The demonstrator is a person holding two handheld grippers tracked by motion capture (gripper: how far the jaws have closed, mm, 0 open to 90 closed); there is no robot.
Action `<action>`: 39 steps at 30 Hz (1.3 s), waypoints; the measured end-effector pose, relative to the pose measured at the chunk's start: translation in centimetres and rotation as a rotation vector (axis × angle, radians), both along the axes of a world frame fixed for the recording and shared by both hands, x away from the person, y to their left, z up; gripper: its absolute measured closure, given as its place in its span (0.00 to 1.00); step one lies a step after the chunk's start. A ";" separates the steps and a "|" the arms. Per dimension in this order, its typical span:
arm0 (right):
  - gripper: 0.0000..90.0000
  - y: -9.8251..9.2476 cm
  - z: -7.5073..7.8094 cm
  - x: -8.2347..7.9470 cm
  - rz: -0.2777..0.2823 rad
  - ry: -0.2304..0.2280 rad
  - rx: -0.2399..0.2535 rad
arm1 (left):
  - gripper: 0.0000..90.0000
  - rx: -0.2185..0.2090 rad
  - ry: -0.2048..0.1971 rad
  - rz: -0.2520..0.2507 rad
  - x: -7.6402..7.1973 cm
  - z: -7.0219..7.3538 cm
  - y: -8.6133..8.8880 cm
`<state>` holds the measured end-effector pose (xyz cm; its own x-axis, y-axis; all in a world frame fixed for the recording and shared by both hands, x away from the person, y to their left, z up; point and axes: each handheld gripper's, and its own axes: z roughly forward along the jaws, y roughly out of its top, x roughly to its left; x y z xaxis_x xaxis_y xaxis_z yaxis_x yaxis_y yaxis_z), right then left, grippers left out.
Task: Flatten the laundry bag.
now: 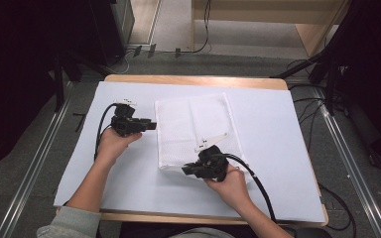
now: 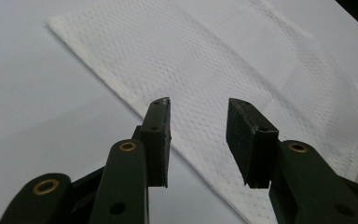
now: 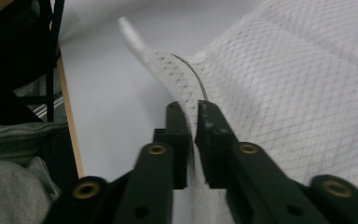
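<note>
A white mesh cloth lies folded flat on the white table cover, near its middle. My left gripper hovers at the cloth's left edge with its jaws open and nothing between them; the left gripper view has the cloth spread out beyond the open fingertips. My right gripper sits at the cloth's near edge, shut on that edge. In the right gripper view the cloth's edge rises as a thin fold into the closed jaws of my right gripper.
A white sheet covers the wooden table. Cables trail from both grippers. Dark stands and floor cables surround the table. A grey sleeve is near the table's front edge.
</note>
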<state>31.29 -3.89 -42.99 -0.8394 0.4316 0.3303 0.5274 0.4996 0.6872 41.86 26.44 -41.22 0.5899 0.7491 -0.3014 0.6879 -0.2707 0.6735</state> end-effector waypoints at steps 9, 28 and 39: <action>0.65 -1.3 1.7 0.1 -0.004 -0.060 0.023 | 0.63 0.000 -0.004 0.012 -0.2 0.0 0.4; 0.68 -8.4 2.4 4.9 -0.246 -0.155 -0.020 | 0.58 -0.002 0.002 0.004 -0.6 0.0 -0.1; 0.70 -11.8 0.7 10.1 -0.390 -0.138 -0.089 | 0.57 0.000 -0.003 -0.003 -2.4 0.1 -0.2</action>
<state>41.35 -15.69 -42.34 -0.6416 0.7473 0.1730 0.5943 0.3417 0.7281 39.44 26.21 -41.15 0.5929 0.7476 -0.2993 0.6849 -0.2726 0.6758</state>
